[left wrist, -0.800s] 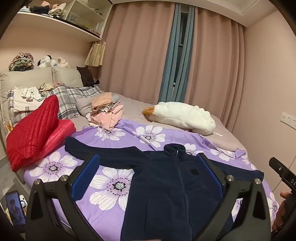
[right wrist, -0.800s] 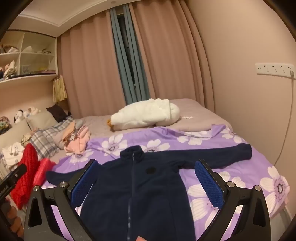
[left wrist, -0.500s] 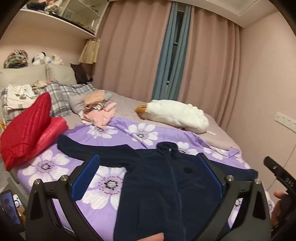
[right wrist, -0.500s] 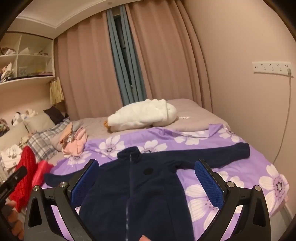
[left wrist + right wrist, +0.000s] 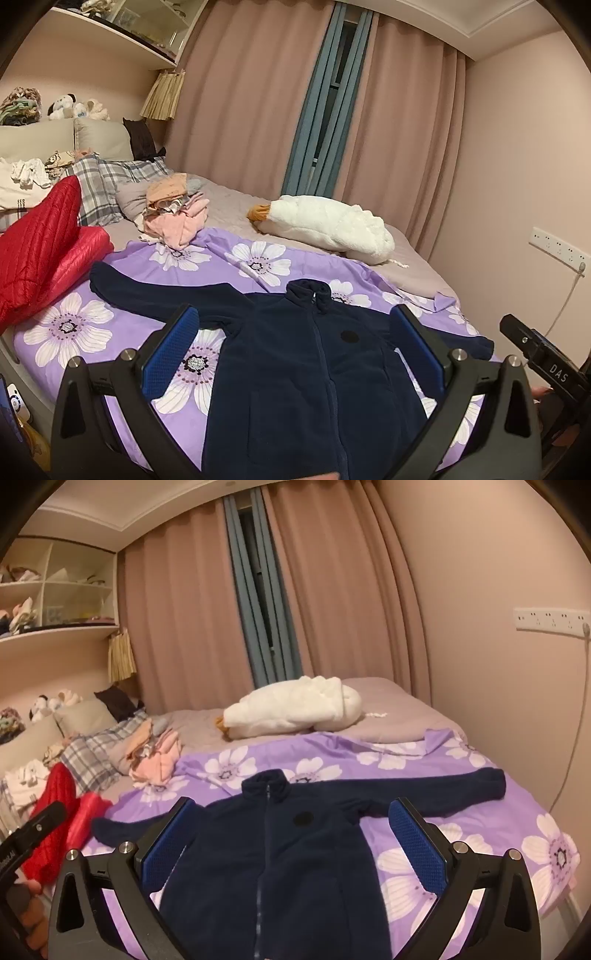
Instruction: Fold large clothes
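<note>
Start of fold: navy jacket (image 5: 295,369) flat, zipped, front up on the purple floral sheet (image 5: 85,325); sleeves spread out sideways.
Left gripper (image 5: 295,350) and right gripper (image 5: 291,834) hover above it, fingers wide apart, empty. Likely next: pinch a sleeve cuff, carry it across the chest. Fleece looks thick, soft, limp.

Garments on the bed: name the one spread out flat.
The navy zip jacket, laid face up on the purple floral sheet with both sleeves stretched out. The red quilted jacket is bunched up and the pink clothes sit in a heap.
</note>
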The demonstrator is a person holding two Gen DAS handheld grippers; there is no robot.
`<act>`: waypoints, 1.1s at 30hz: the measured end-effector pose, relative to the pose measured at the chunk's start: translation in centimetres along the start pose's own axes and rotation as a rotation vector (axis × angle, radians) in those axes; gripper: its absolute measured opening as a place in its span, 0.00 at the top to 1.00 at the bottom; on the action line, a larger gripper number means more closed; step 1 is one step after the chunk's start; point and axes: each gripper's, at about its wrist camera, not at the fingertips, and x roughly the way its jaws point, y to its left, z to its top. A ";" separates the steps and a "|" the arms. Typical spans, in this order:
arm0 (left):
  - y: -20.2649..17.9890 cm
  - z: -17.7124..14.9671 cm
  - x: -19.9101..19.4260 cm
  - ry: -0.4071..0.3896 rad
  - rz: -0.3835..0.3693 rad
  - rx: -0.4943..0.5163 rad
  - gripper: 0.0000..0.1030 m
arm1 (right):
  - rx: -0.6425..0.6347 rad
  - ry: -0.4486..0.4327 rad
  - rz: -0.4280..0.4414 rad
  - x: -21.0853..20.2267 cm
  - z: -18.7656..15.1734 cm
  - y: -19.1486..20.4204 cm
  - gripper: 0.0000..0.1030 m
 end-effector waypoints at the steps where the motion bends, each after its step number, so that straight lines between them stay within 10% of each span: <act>1: 0.0 0.0 0.0 -0.005 0.008 0.006 0.00 | 0.002 -0.002 -0.003 0.0 0.1 0.0 0.01; 33: 1.3 -0.3 0.8 0.050 0.032 0.038 0.00 | 0.023 -0.018 -0.015 0.5 -0.1 0.8 0.01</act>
